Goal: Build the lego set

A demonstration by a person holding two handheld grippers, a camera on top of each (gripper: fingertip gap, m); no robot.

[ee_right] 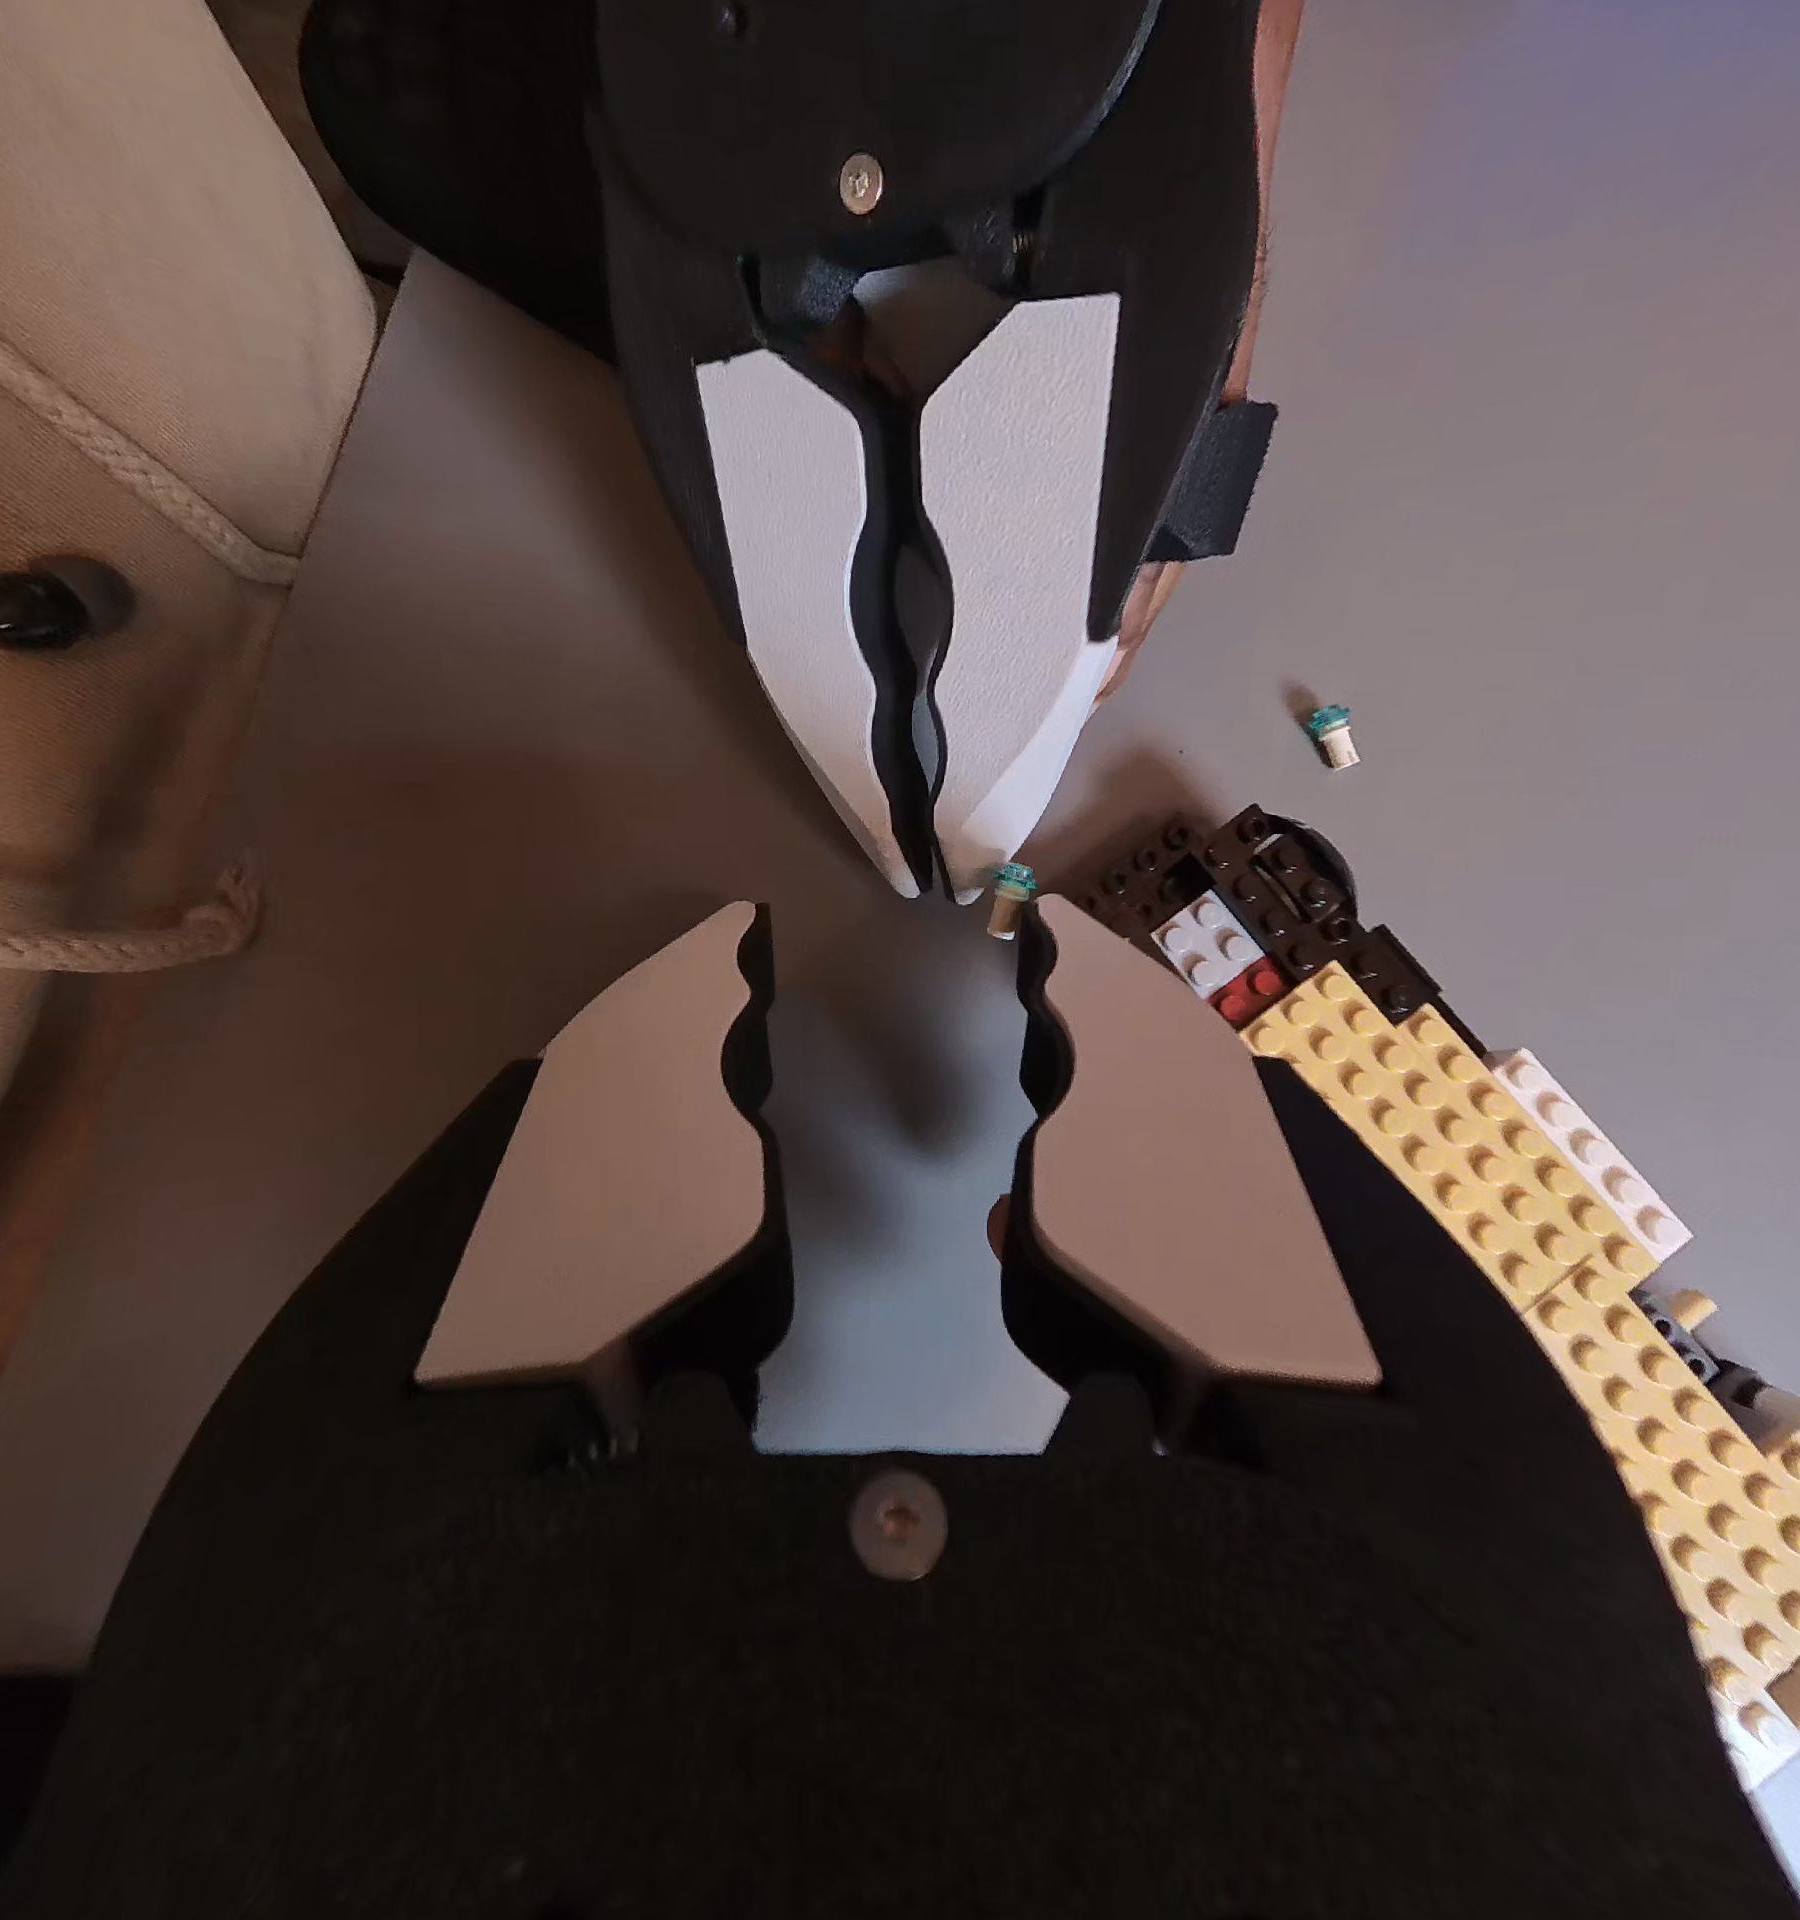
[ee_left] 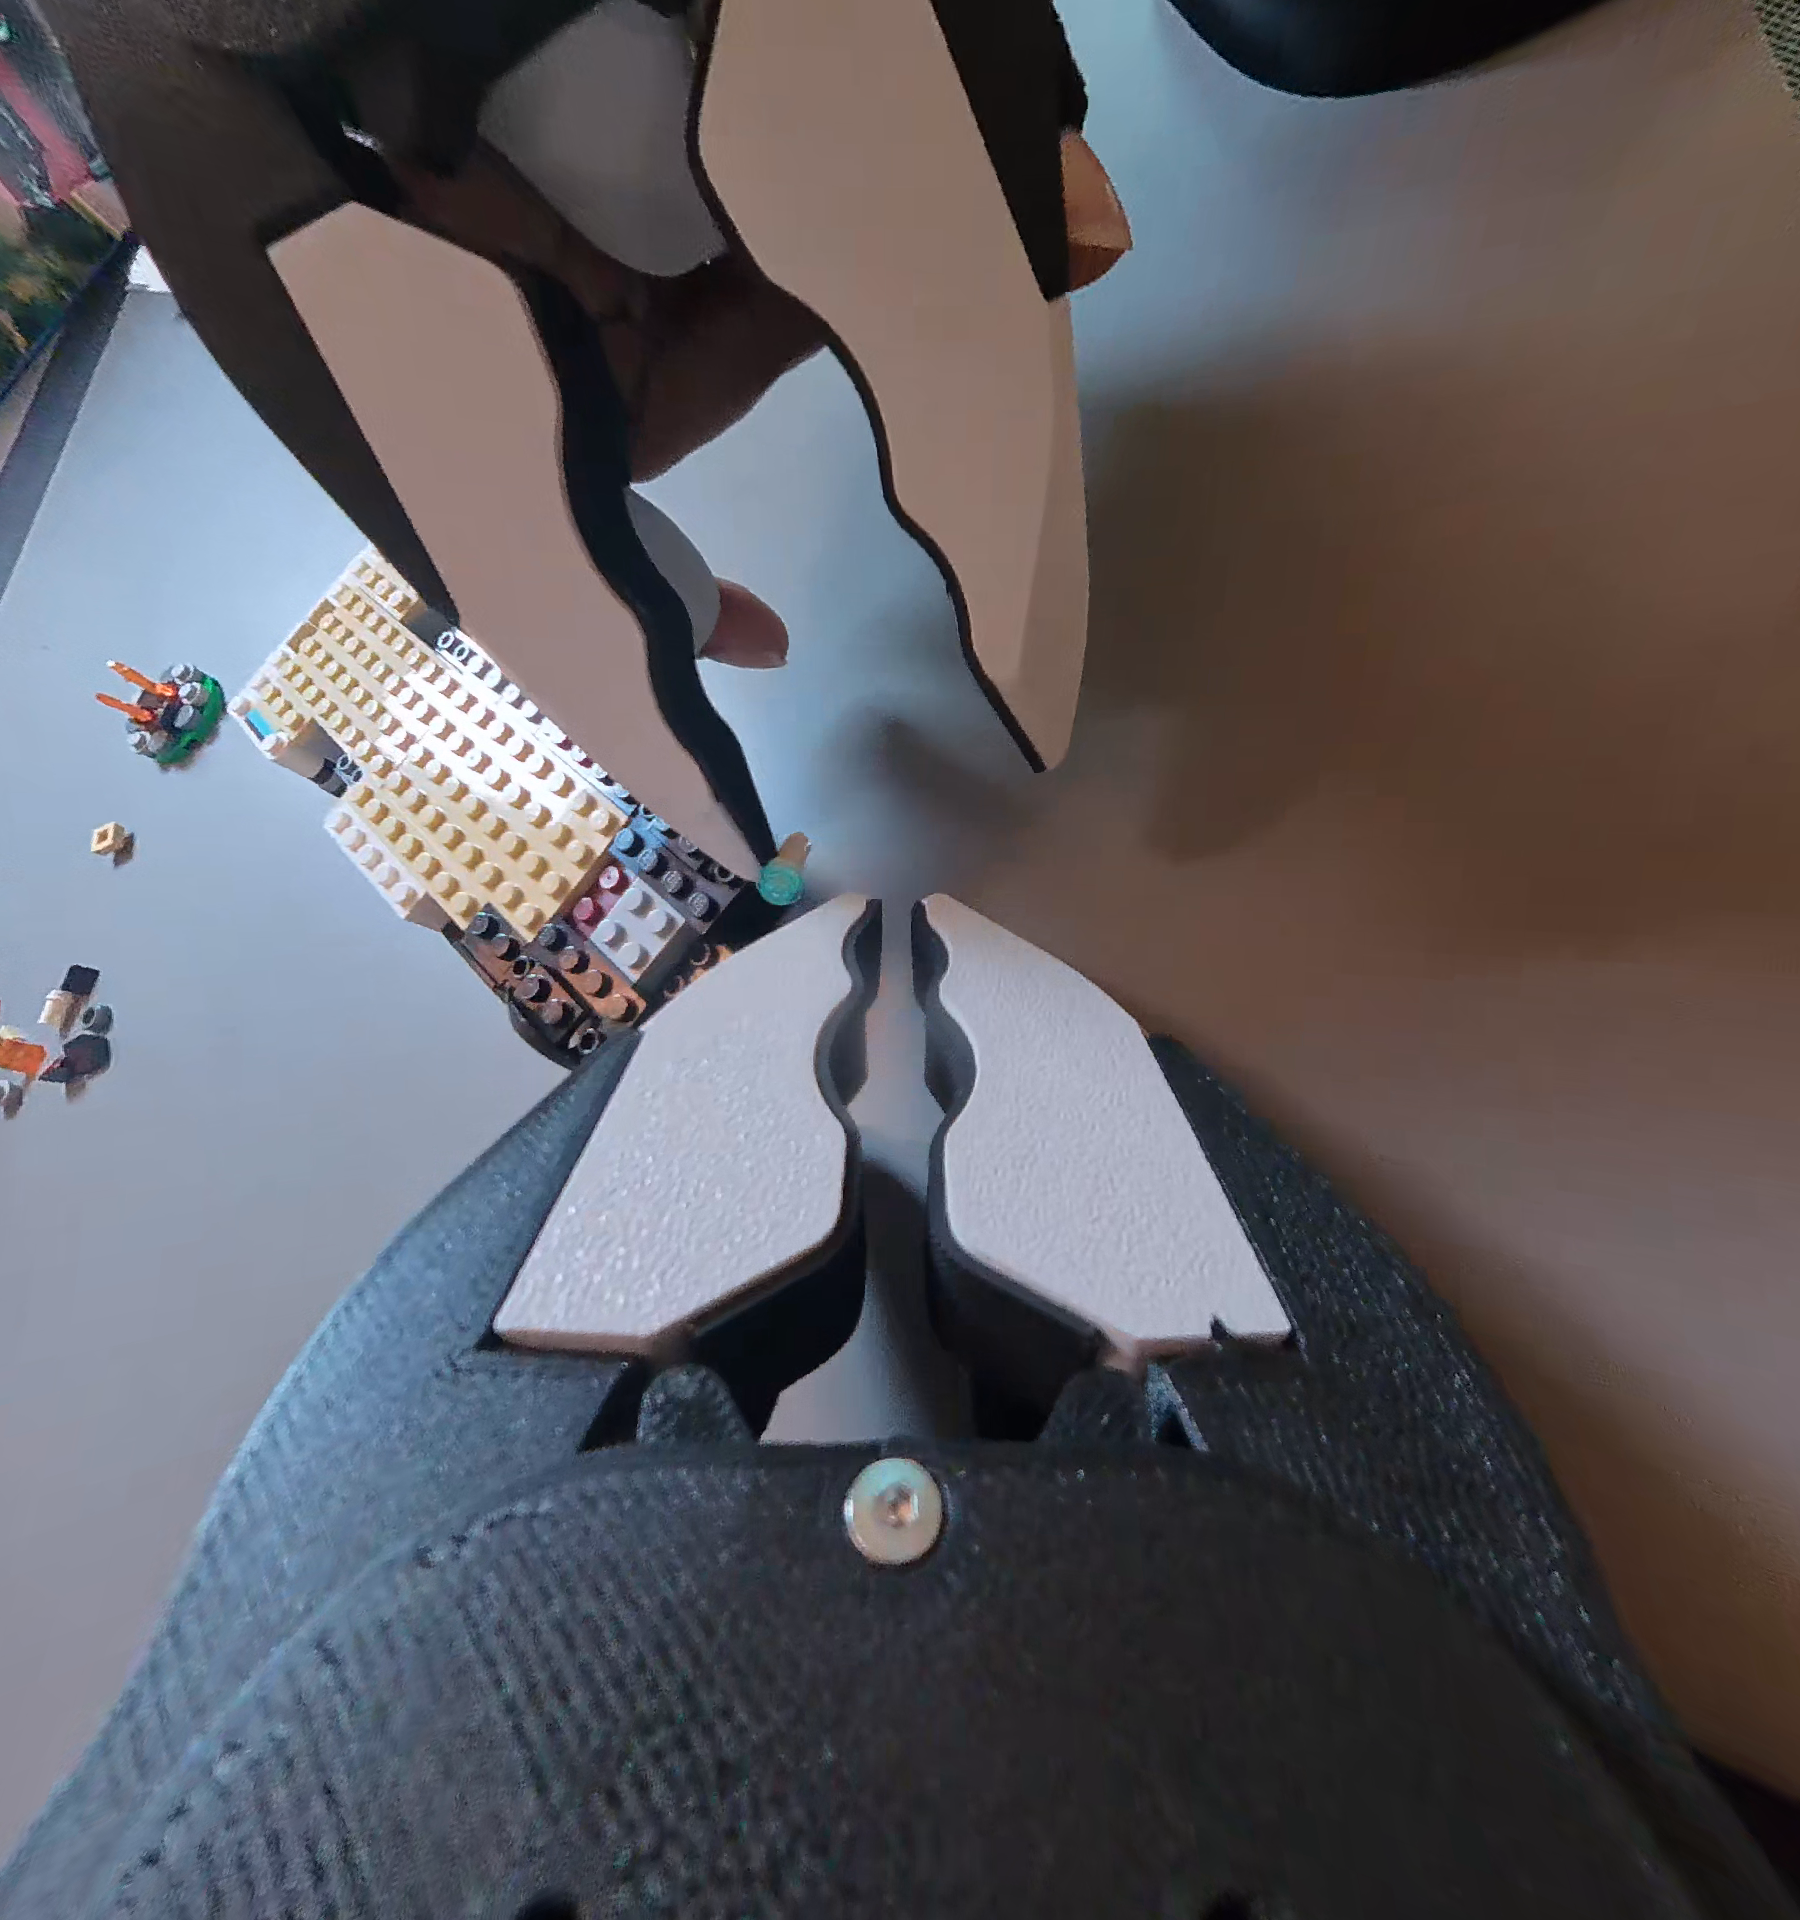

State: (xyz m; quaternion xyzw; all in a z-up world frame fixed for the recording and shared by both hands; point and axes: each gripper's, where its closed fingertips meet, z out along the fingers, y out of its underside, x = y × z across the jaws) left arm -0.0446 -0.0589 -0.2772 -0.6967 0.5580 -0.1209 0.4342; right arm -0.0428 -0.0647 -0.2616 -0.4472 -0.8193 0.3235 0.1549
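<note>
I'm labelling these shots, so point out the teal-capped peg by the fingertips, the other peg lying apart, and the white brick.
Near peg (ee_right: pixel 1010 902), right wrist view, tan stem.
Far peg (ee_right: pixel 1332 732), right wrist view, white stem.
White brick (ee_right: pixel 1210 951), right wrist view, studded top.

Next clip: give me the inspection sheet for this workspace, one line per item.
Surface: plain grey tabletop.
Things: tan, white and black brick build; a small teal-capped peg lies by the tips of both grippers; a second like it lies apart.
Clutter: loose small bricks and a green round piece with orange parts.
Grippers: left gripper nearly closed, nothing between its fingers; right gripper open, empty, its right fingertip beside the peg.
Cables: nothing seen.
Surroundings: beige upholstered cushion; a printed box.
</note>
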